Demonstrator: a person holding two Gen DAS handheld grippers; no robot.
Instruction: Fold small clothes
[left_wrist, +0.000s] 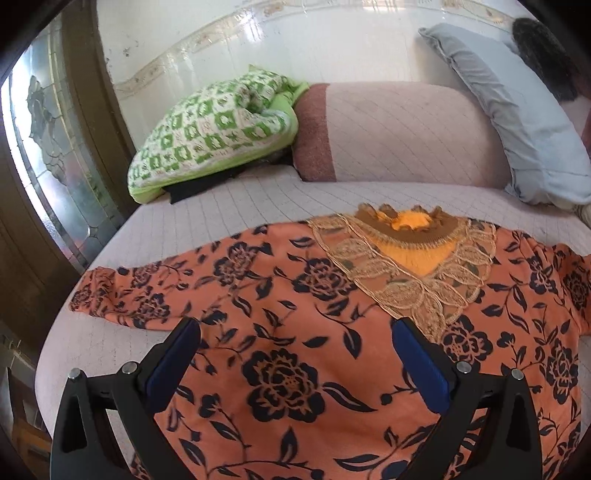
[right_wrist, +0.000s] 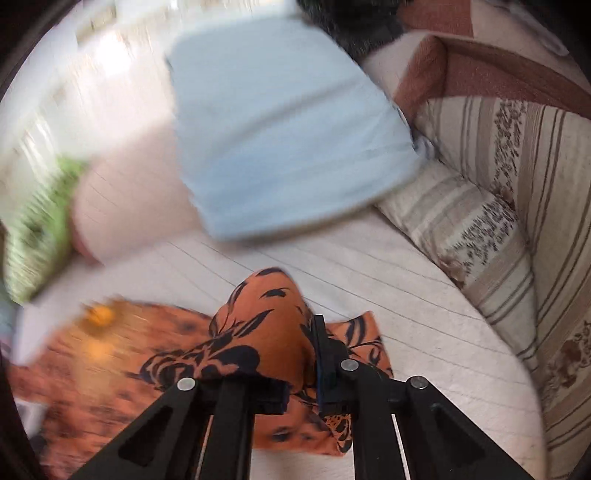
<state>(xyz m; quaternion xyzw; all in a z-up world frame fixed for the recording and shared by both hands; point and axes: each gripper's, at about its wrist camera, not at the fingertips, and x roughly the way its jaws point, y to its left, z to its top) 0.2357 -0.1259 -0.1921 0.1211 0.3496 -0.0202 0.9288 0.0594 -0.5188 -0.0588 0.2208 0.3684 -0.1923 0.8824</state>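
1. Garment: an orange floral top (left_wrist: 295, 332) lies front-up on the quilted bed (left_wrist: 229, 206), neckline away from the left hand-held gripper (left_wrist: 295, 339), lace collar (left_wrist: 406, 273) ahead and slightly right of it; one sleeve (left_wrist: 122, 291) stretches out flat to the front-left

2. Left hand-held gripper: blue pads wide apart, nothing between them, hovering over the chest area of the top; contact with the cloth cannot be confirmed

3. Right hand-held gripper (right_wrist: 303, 350): fingers drawn together and clamped on a bunched sleeve end (right_wrist: 266, 317), which rises in a hump just ahead of the tips, clear of the bed. The rest of the top trails off to its left (that side of the right wrist view is heavily motion-blurred, so detail there is unreliable)

4. Handling, judged: thin, light, fully limp fabric; it will drape and sag from any single pinch and may slide on itself. The lace collar looks snag-prone, so avoid pinching it

5. Where to grip, judged: hems, cuffs and shoulder seams, where doubled cloth gives the pads more to bite. For the left side, the free sleeve's cuff at front-left looks like the natural hold

6. Background: green patterned pillow (left_wrist: 210, 133) and pale blue pillow (left_wrist: 517, 118) well beyond the top, apart from it
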